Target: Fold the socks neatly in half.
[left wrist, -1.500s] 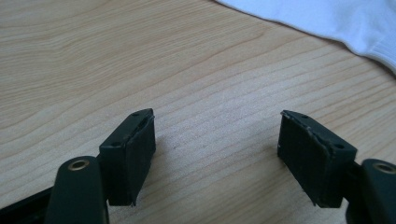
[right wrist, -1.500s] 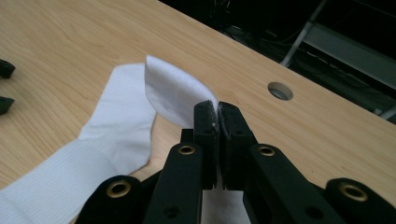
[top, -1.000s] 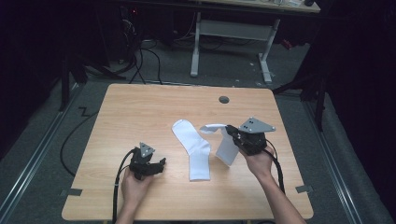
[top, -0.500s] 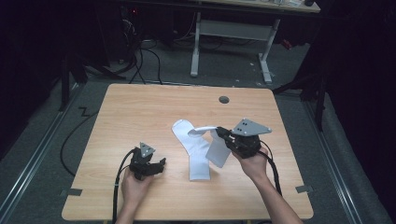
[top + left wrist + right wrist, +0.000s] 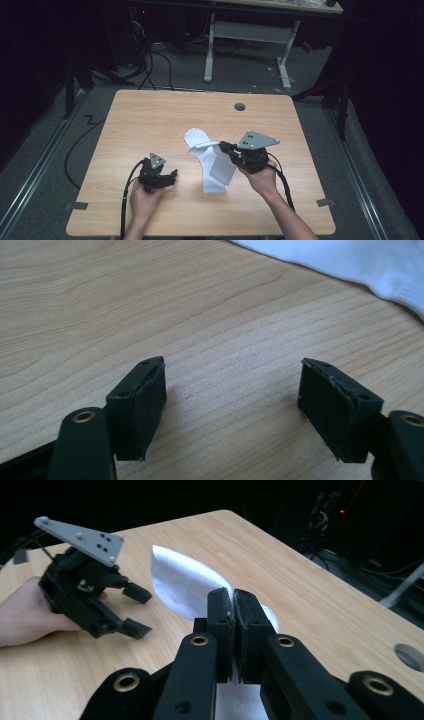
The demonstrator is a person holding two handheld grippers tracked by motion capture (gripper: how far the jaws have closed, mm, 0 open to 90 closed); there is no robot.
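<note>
White sock (image 5: 212,167) near the middle of the wooden tabletop (image 5: 150,115), one end pinched and lifted by the right claw (image 5: 223,146), jaws closed on the fabric; left claw (image 5: 172,175) resting just left of the sock, jaws spread wide, holding nothing

Lab/workshop, dark rm, wood table (image 5: 150,115), floor cables (image 5: 150,65), metal desk frame (image 5: 250,35)
</note>
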